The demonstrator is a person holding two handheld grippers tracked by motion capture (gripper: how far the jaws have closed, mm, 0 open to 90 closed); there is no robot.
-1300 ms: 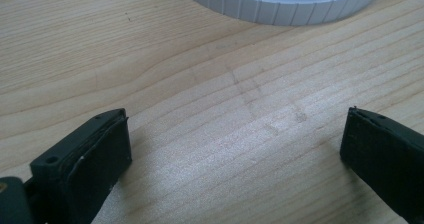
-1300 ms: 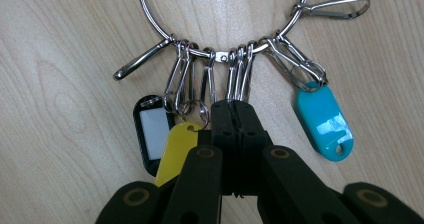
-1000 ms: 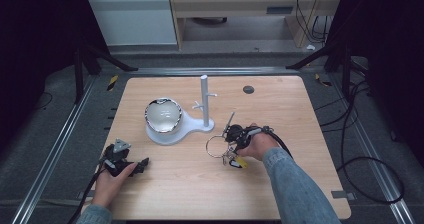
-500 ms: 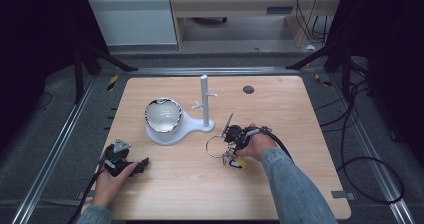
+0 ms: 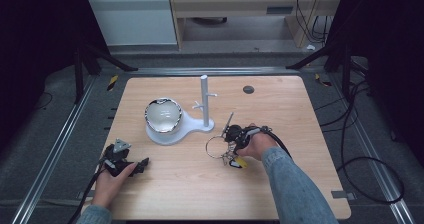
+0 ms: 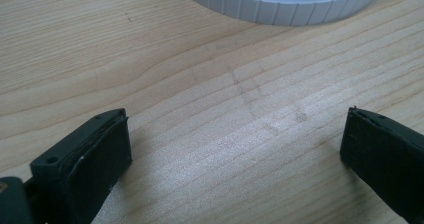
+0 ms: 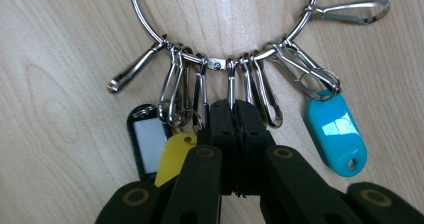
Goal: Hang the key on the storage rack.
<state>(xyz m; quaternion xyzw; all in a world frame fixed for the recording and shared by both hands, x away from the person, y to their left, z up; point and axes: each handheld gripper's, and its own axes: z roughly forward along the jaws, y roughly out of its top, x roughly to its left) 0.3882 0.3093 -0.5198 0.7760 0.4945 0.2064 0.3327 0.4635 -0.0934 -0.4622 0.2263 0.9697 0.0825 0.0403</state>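
Note:
A large metal key ring (image 7: pixel 216 63) lies on the wooden table (image 5: pixel 280 99), strung with several snap clips and blue (image 7: pixel 334 134), yellow (image 7: pixel 172 159) and black (image 7: pixel 144 139) tags. My right gripper (image 7: pixel 235 109) is shut on one of the clips hanging from that ring. In the high view the key ring (image 5: pixel 214 146) lies just left of the right gripper (image 5: pixel 229 145), right of the stand's base. My left gripper (image 5: pixel 142 164) rests low over the table near the front left. The left gripper (image 6: pixel 235 149) is open, with bare wood between its jaws.
A white stand (image 5: pixel 205 96) with a post and short pegs rises from a round white base holding a shiny bowl (image 5: pixel 163 115). The ribbed rim of that base (image 6: pixel 280 6) lies ahead of the left gripper. A dark round hole (image 5: pixel 248 89) marks the table's far side.

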